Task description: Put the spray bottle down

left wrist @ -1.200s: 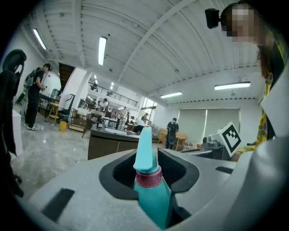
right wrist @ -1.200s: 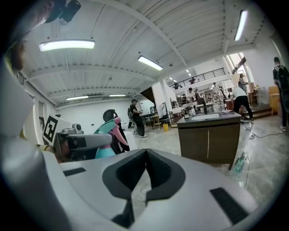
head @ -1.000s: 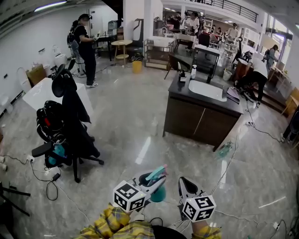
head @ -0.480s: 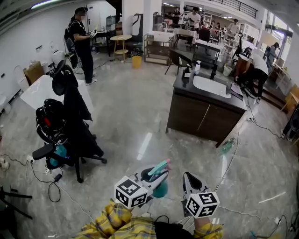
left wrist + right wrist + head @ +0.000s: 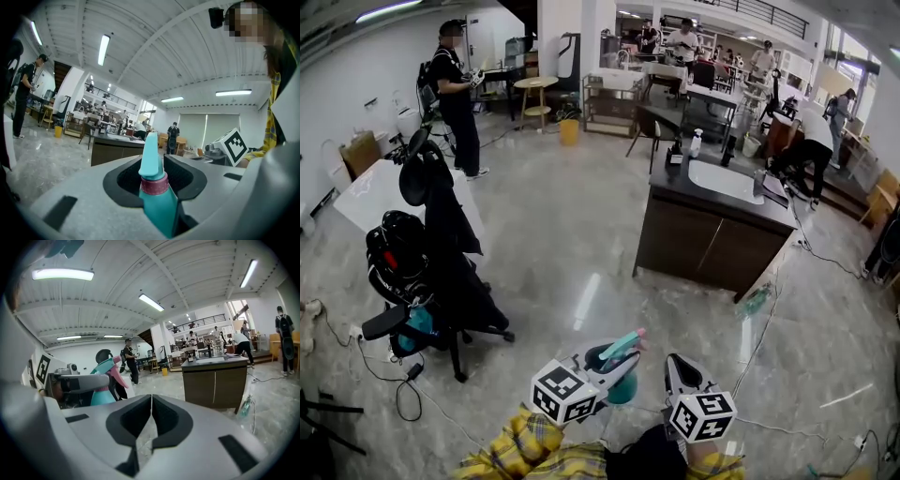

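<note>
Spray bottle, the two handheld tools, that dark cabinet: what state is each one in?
Spray bottle: held at its neck, off the floor.
Left gripper: jaws shut on the spray bottle.
Right gripper: jaws together, empty.
Cabinet: doors shut.

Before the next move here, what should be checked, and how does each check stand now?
1. Bottle clamped in left gripper: ok.
2. Right gripper empty, jaws together: ok.
3. Surface within reach for setting down: not ok; counter stands well ahead.
4. Floor toward counter free: ok.
5. Free spot on counter: ok, bare top beside sink.
</note>
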A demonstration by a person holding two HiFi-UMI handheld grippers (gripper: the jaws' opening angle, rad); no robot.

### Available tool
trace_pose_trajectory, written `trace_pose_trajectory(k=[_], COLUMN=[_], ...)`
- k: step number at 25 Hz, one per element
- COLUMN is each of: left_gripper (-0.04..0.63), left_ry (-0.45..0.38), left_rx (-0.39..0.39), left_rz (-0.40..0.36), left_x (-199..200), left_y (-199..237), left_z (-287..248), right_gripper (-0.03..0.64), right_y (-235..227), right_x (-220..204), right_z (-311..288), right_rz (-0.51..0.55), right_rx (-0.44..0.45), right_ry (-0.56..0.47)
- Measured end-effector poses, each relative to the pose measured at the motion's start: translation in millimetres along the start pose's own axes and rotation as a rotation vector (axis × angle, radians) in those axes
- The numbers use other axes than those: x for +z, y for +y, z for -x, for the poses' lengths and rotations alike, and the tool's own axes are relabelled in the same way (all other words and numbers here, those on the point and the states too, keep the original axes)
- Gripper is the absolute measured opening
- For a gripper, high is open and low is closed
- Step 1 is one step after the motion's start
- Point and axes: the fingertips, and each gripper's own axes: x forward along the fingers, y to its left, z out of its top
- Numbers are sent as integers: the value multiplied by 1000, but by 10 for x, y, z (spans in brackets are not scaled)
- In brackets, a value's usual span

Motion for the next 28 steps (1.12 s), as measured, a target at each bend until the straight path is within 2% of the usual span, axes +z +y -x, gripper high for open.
trace_pose_trajectory(k=[5,10,17,23,28], left_gripper=[118,118,118,118,118], left_ry=[14,9,14,3,0], left_rx=[15,25,30,65,86], left_rz=[15,30,24,17,14], left_x=[-31,84,222,389,430], left_y=[205,344,482,690,832], left_z=[-281,-823,-1654,-2335,-2800], right_gripper=[8,8,8,8,8], right_y=[-201,-706,-1433,-2024,-2418], right_x=[53,227,522,792,864], right_z=[-266,-494,-797,-1084,-1296], right_rz=[-3,-41,-20,25,40], right_rx=[30,40,58,93,118], right_ry=[9,20,29,38,51])
